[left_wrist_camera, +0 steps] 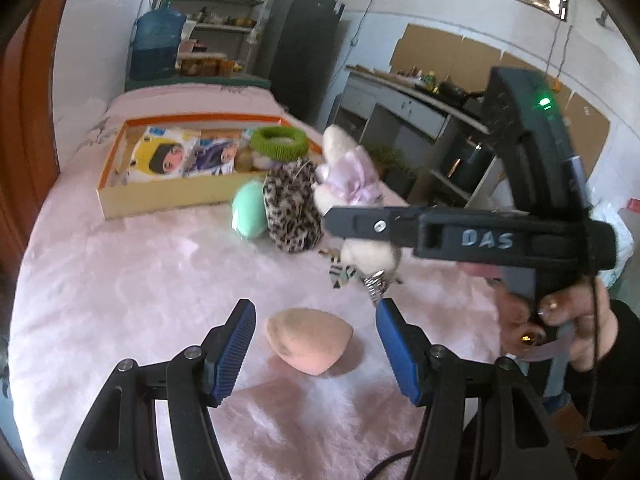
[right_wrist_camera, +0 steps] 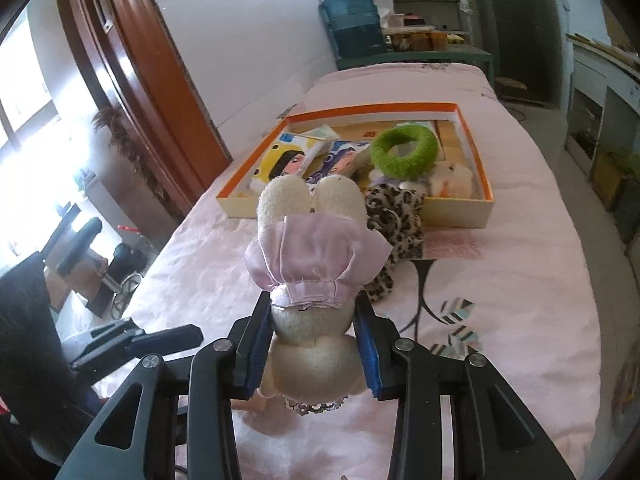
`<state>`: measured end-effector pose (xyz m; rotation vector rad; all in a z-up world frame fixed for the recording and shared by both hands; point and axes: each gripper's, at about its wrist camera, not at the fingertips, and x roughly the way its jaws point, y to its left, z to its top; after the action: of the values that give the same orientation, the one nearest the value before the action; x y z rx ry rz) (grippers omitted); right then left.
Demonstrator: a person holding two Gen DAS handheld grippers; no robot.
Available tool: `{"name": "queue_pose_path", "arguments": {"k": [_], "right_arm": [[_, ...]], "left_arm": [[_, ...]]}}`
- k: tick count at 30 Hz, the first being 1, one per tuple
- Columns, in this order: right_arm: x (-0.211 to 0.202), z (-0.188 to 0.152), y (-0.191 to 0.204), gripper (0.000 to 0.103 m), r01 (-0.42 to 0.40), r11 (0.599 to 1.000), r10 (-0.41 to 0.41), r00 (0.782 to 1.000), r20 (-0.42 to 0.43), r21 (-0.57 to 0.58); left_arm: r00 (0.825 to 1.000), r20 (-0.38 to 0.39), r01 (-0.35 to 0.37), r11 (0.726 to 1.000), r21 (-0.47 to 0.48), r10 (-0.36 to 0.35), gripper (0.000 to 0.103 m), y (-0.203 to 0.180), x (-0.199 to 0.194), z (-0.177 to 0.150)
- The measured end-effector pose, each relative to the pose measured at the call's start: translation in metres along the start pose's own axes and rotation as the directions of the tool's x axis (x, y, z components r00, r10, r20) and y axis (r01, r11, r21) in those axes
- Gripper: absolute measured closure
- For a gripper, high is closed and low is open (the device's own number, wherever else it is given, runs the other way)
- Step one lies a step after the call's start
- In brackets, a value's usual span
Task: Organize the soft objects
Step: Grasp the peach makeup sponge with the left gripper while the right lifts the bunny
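Note:
My right gripper (right_wrist_camera: 316,344) is shut on a cream plush toy in a pink dress (right_wrist_camera: 312,256) and holds it above the pink bed; the toy also shows in the left wrist view (left_wrist_camera: 348,176) with the right gripper (left_wrist_camera: 340,220) across it. My left gripper (left_wrist_camera: 316,344) is open, with a peach sponge (left_wrist_camera: 306,338) lying on the bed between its fingers. A leopard-print soft piece (left_wrist_camera: 292,212) and a mint green sponge (left_wrist_camera: 250,214) lie by the orange-rimmed box (left_wrist_camera: 160,200). The box holds tissue packs (left_wrist_camera: 164,158) and a green fuzzy ring (right_wrist_camera: 402,152).
The pink bed cover (left_wrist_camera: 140,280) runs to a wooden door frame (right_wrist_camera: 132,64) on the left. Shelves, a blue water bottle (right_wrist_camera: 352,20) and a dark cabinet (left_wrist_camera: 304,44) stand beyond the bed. A counter (left_wrist_camera: 400,92) is on the right.

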<state>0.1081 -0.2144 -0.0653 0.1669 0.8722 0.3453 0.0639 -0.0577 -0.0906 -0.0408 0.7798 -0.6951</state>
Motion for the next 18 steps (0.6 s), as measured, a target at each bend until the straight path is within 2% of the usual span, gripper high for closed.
{"name": "queue_pose_path", "arguments": {"k": [14, 16, 18], "right_arm": [[0.001, -0.007, -0.007, 0.063, -0.002, 1.0, 0.003, 1.0, -0.009, 0.02], [0.002, -0.008, -0.008, 0.063, -0.003, 1.0, 0.003, 1.0, -0.011, 0.021], [0.002, -0.008, -0.009, 0.063, -0.004, 1.0, 0.004, 1.0, -0.012, 0.024]], "left_arm": [[0.995, -0.097, -0.019, 0.995, -0.096, 0.01, 0.041, 0.012, 0.034, -0.009], [0.995, -0.097, -0.035, 0.994, -0.101, 0.025, 0.049, 0.013, 0.035, -0.01], [0.995, -0.092, -0.051, 0.994, -0.097, 0.042, 0.05, 0.012, 0.034, -0.01]]}}
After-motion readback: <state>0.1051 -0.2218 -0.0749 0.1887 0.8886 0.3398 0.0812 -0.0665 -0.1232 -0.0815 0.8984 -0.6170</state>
